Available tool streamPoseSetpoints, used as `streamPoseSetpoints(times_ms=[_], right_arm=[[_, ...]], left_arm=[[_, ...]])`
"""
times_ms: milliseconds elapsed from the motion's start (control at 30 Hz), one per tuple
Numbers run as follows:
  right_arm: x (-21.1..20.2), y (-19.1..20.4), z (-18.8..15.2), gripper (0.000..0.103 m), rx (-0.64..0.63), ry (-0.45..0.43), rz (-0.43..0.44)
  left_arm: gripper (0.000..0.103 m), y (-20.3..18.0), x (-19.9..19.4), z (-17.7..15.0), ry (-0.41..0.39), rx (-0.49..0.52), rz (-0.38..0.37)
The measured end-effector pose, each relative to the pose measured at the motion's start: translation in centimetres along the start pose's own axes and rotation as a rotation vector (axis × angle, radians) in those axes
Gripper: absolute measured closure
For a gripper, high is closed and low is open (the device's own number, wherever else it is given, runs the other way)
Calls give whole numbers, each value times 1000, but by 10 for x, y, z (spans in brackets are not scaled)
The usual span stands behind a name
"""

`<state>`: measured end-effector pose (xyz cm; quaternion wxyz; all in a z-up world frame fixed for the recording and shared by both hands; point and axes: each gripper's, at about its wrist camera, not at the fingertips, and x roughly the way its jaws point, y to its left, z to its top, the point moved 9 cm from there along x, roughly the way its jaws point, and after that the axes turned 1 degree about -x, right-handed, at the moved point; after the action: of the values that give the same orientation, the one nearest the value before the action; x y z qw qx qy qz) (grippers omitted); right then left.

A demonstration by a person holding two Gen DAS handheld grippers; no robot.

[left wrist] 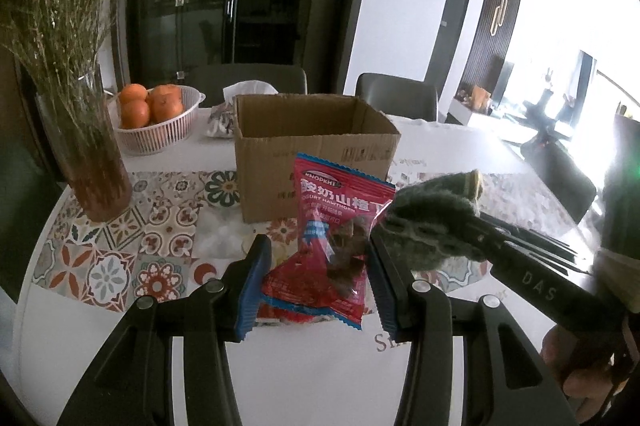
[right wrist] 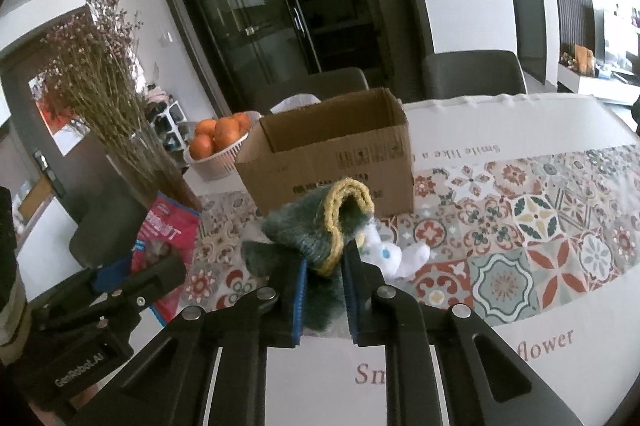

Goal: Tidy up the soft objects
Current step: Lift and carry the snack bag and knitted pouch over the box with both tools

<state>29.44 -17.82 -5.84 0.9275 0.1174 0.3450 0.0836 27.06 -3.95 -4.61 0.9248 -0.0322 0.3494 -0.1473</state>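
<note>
Left hand-held gripper clamps a light, crinkly red snack bag by its sides; right hand-held gripper pinches a soft, compressible knitted green item. Both hang before the cardboard box.

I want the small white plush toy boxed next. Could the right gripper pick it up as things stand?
Probably not yet: the right gripper is shut on the green knitted item, so its jaws are occupied. The white plush toy lies uncovered on the tablecloth just beyond.
</note>
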Motion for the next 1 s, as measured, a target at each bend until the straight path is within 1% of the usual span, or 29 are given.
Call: streamPoseSetpoints(times_ms=[500,1000], right_arm=[[2,4,41,85,-9,-64,17],[9,7,103,85,-54,-162,6]], left_arm=[[56,1,11,34,-30,-10,-18],[56,6,27,85,-81,14,-4]])
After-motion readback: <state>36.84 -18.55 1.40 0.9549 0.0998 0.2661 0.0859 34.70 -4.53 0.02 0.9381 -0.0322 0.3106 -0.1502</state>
